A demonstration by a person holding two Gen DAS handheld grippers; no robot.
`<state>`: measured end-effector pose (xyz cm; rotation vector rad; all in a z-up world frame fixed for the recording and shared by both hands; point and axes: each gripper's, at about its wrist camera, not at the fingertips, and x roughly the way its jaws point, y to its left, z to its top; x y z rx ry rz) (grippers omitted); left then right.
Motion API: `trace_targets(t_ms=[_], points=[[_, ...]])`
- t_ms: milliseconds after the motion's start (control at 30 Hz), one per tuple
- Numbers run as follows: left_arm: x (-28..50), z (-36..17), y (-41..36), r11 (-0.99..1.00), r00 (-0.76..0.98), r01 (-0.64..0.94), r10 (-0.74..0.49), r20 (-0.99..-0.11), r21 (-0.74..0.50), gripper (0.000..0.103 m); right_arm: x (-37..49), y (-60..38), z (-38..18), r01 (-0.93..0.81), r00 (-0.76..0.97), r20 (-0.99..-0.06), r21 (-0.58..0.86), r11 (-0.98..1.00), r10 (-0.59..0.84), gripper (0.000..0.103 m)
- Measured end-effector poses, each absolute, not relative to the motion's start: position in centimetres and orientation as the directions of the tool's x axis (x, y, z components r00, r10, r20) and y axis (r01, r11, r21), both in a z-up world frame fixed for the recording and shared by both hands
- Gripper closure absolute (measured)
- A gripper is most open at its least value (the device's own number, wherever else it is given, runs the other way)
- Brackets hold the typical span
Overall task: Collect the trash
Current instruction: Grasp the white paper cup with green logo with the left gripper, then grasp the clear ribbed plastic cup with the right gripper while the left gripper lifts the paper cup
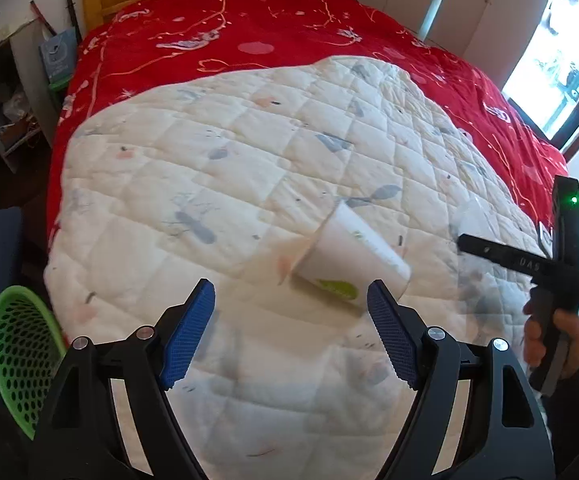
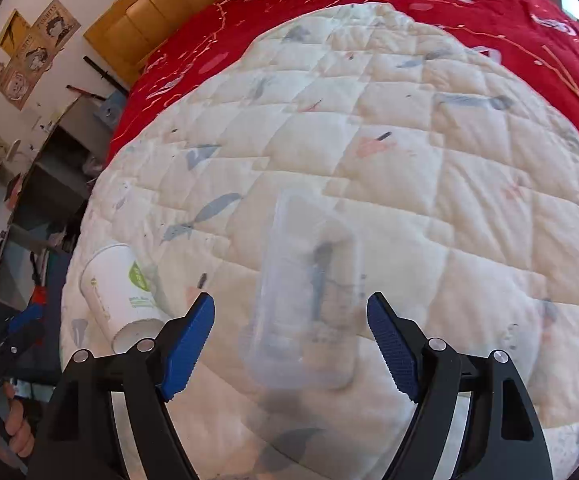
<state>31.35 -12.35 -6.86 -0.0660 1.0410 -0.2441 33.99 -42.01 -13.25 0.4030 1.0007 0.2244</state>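
While both pieces of trash lie loose on the bed, nothing appears to have been collected yet, so the task looks to be at its start. In the left wrist view, the left gripper (image 1: 291, 334) hangs over a cream quilt (image 1: 209, 168) with its blue-padded jaws spread wide and nothing between them. A white paper cup (image 1: 351, 258) with a green mark lies on its side on the quilt, just beyond the gripper's right-hand pad, at about one o'clock from the gap. A green mesh basket (image 1: 17, 348) sits off the edge of the bed at about eight o'clock, and as far as it shows it seems empty; it is probably where the trash should go. In the right wrist view, the right gripper (image 2: 290, 336) is likewise wide open and holds nothing. A clear plastic container (image 2: 309, 292), blurred and hard to make out, lies on the quilt straight ahead at twelve o'clock, partly between the two pads, though neither pad seems to touch it. The cup shows again here at about nine o'clock. A red bedspread (image 1: 249, 20) covers the far half of the bed. Both grasps, and both trips to the basket, appear to remain.
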Motion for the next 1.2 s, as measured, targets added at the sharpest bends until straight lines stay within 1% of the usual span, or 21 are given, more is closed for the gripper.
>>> trace_targets(t_ms=[67,200,333,533,633,733,833,1000,1033,1067,1200], points=[[31.8,-6.9,-12.8,0.97,0.471,0.162,-0.239,-0.849,-0.183,0.025,34.0,-41.7,-13.0,-0.027,0.527,-0.747,0.462,0.887,0.405,0.027],[32.7,-7.3,-13.7,0.967,0.448,0.135,-0.254,-0.857,-0.216,0.025,33.6,-41.4,-12.1,-0.055,0.544,-0.729,0.462,0.885,0.415,0.027],[33.8,-8.5,-14.5,0.953,0.399,0.063,-0.296,-0.868,-0.296,0.025,33.6,-42.0,-11.8,-0.054,0.547,-0.726,0.465,0.884,0.416,0.027],[35.4,-11.6,-15.1,0.936,0.34,-0.06,-0.309,-0.888,-0.348,0.025,33.6,-42.8,-12.2,-0.038,0.549,-0.725,0.474,0.879,0.415,0.027],[36.0,-12.1,-15.6,0.933,0.34,-0.075,-0.308,-0.889,-0.352,0.025,33.7,-43.0,-12.2,-0.035,0.549,-0.726,0.474,0.88,0.414,0.027],[36.6,-12.3,-16.7,0.943,0.339,-0.076,-0.282,-0.898,-0.324,0.025,33.8,-42.9,-12.1,-0.033,0.551,-0.728,0.47,0.882,0.409,0.027],[37.3,-13.0,-17.2,0.943,0.321,-0.087,-0.28,-0.905,-0.322,0.025,33.8,-42.4,-12.0,-0.033,0.557,-0.735,0.445,0.895,0.386,0.028],[37.4,-13.2,-18.0,0.94,0.324,-0.073,-0.294,-0.899,-0.334,0.032,34.0,-41.7,-12.1,-0.032,0.551,-0.755,0.408,0.913,0.356,0.034],[37.3,-13.1,-18.1,0.941,0.331,-0.056,-0.299,-0.895,-0.335,0.038,34.0,-41.6,-12.0,-0.031,0.552,-0.757,0.4,0.916,0.349,0.034],[37.1,-13.0,-18.1,0.941,0.332,-0.043,-0.303,-0.893,-0.336,0.041,34.0,-41.5,-12.0,-0.03,0.552,-0.759,0.395,0.918,0.344,0.034],[36.4,-12.1,-17.4,0.946,0.358,-0.013,-0.299,-0.884,-0.325,0.043,34.2,-41.3,-12.0,-0.018,0.549,-0.765,0.393,0.919,0.337,0.035]])
